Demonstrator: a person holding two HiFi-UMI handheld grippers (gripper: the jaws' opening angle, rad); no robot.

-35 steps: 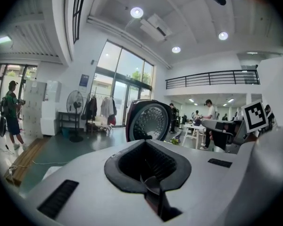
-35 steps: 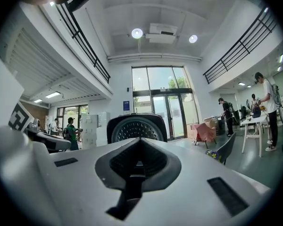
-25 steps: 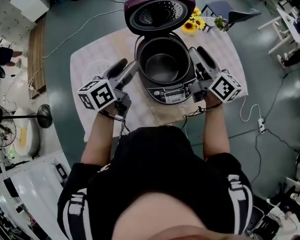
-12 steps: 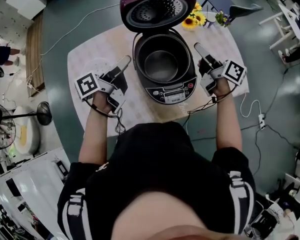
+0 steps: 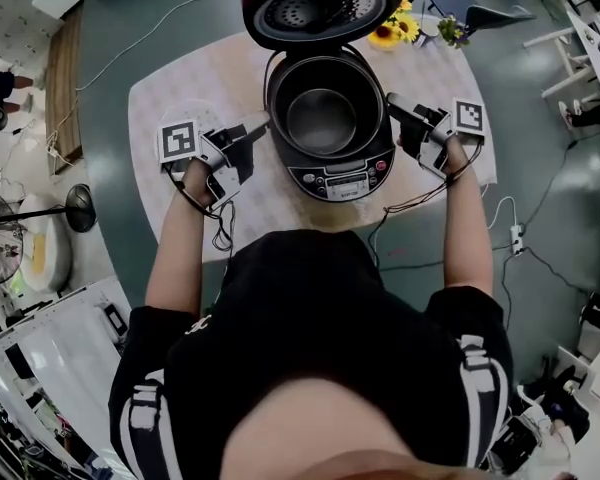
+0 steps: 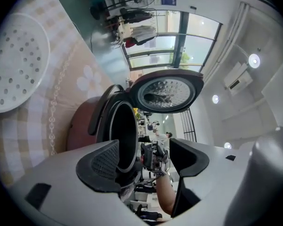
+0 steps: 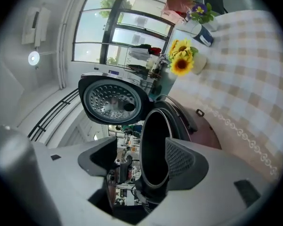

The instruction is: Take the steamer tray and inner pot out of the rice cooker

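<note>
The rice cooker [image 5: 340,173] stands mid-table with its purple lid [image 5: 320,3] tipped back. The metal inner pot [image 5: 322,118] sits inside it. My left gripper [image 5: 255,130] is at the cooker's left side and my right gripper [image 5: 398,108] at its right; both lie rolled on their sides. Both have just been opening and stand open. In the left gripper view the pot's rim [image 6: 125,135] shows in the gap of the left gripper [image 6: 146,157], with no pad on it. The right gripper [image 7: 141,157] frames the rim [image 7: 153,145] likewise. The white perforated steamer tray [image 6: 16,65] lies on the cloth.
A checked cloth covers the table [image 5: 180,78]. Sunflowers [image 5: 390,33] stand behind the cooker at the far right. A chair [image 5: 470,18] is beyond the table, a fan [image 5: 0,258] is at the left, and cables run over the floor.
Both grippers have sunk toward the table and rolled onto their sides. Their jaws stand wider than a second ago. The cooker and pot have not moved.
</note>
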